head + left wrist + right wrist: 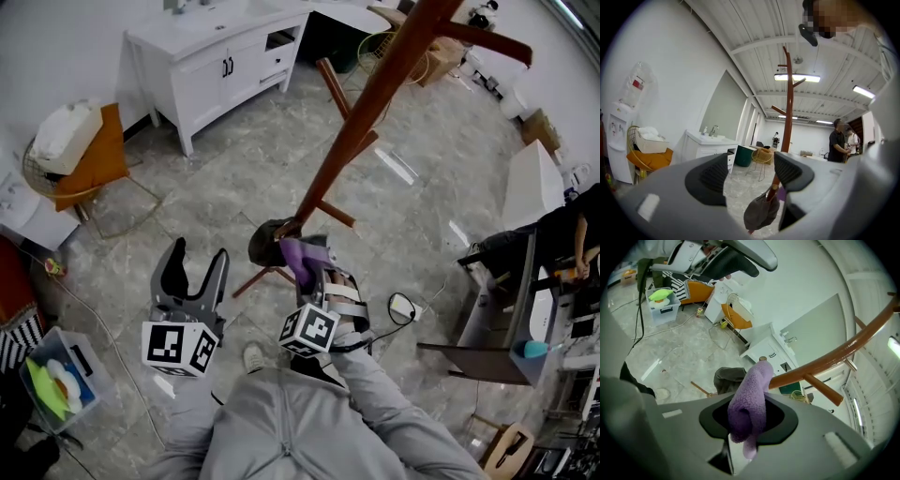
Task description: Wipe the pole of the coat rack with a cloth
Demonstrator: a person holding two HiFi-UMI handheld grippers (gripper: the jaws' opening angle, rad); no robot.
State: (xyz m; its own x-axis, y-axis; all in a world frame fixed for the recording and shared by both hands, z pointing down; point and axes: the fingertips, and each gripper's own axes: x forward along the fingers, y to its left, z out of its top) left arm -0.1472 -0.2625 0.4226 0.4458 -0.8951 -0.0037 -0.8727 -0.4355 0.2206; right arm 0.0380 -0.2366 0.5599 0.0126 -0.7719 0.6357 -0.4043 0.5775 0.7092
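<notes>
The brown wooden coat rack pole [375,94] slants from the top of the head view down to its base near my feet. A dark grey bag [265,241] hangs low on it. My right gripper [317,274] is shut on a purple cloth [302,256], which touches the pole's low end. In the right gripper view the purple cloth [750,401] bulges out between the jaws, with the pole [843,352] just beyond it. My left gripper [199,255] stands open and holds nothing, to the left of the base. Its view looks up along the pole [789,103] past the bag [761,211].
The rack's spread legs [333,84] reach over the marble floor. A white vanity cabinet [220,66] stands at the back. A wire chair with an orange cushion [89,159] is left, a plastic box [61,380] lower left. Desks [497,319] and a person [572,225] are right.
</notes>
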